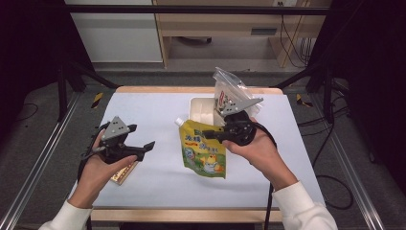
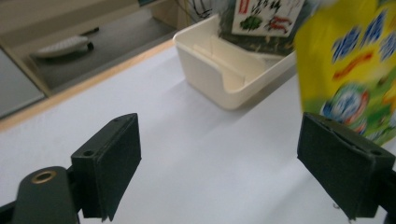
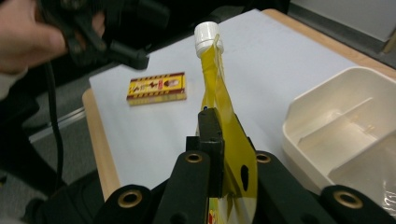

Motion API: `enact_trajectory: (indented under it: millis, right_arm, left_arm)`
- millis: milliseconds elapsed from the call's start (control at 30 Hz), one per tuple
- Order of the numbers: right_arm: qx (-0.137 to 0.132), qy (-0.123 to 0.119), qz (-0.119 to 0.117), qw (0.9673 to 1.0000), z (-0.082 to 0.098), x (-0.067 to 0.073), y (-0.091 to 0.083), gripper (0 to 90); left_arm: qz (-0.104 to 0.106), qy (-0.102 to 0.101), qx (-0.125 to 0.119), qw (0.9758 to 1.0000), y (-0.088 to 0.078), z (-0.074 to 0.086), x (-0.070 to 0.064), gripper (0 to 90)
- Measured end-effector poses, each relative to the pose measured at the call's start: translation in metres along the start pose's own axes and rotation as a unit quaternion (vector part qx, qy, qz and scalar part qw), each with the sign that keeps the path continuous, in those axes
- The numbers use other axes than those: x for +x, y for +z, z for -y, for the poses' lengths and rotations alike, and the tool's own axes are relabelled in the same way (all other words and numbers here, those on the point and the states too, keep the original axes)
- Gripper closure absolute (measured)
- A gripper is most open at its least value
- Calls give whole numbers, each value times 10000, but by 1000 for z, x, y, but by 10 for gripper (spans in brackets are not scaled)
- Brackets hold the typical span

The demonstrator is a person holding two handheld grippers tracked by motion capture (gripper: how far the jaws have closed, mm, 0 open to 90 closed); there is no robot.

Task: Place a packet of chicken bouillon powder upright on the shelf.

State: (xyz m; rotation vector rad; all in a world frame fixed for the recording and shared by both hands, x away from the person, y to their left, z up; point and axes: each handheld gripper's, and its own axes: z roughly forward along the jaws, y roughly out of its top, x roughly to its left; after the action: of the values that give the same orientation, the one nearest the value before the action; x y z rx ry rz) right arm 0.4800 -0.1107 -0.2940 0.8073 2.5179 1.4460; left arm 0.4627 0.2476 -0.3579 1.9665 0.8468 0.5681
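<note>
1. We hold the yellow spout pouch point(image 1: 203, 148) by one edge in the right gripper point(image 3: 215, 135), clenched on it above the table point(image 1: 143, 110), just in front of the cream tray point(image 1: 203, 111).
2. Pinched so thinly, it could swing or slip free.
3. Its capped spout point(image 3: 207, 38) may catch the tray rim.
4. Our left gripper point(image 1: 143, 148) is released and empty, near the small box point(image 3: 157, 87), and gives no support.
</note>
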Motion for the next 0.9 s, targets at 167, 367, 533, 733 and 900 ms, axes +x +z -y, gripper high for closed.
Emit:
enact_trajectory:
  millis: [167, 367, 533, 733, 900]
  right_arm:
    - [-334, 462, 90, 9983, 1, -9, -8, 900]
    - [-866, 964, 182, 9914, 2, -17, -17, 900]
    - [-1324, 1333, 247, 9819, 2, -18, -24, 900]
    - [-1864, 1624, 409, 9681, -2, -21, -30, 900]
    - [-2198, 1898, 538, 9554, -6, -25, -32, 900]
  left_arm:
    - [-162, -288, 20, 9995, 1, 36, 5, 133]
    - [-261, -334, -3, 9991, 3, 67, -3, 133]
    - [-278, -330, 134, 9990, 3, 81, -7, 128]
    - [-215, -553, 58, 9982, 4, 90, -12, 118]
    - [-221, -461, 157, 9986, 5, 92, -15, 115]
